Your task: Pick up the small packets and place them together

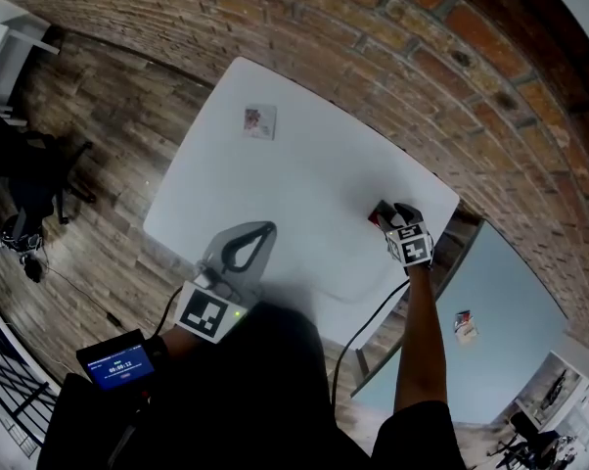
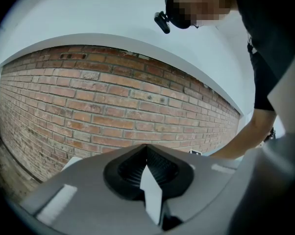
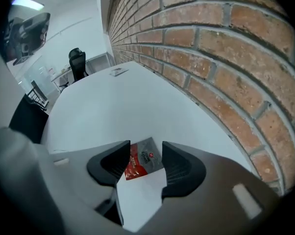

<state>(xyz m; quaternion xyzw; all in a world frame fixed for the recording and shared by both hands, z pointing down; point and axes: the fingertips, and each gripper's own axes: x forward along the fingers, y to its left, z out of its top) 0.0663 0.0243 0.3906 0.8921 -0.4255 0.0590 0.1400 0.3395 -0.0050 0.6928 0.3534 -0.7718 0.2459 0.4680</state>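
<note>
My right claw point(image 3: 144, 153) hangs wide open and empty, straddling the red packet point(image 3: 141, 164) lying flat on the white worktop point(image 3: 103, 111) near the brick wall point(image 3: 226, 58), so I judge I'm at the pick: lower, pinch it, then carry it to the other packet point(image 1: 259, 120) at the far corner.

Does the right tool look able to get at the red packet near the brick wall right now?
Probably yes. The right tool hangs over the red packet with its jaws apart. The packet lies flat on the white table in line between them, and nothing else stands in the way.
</note>
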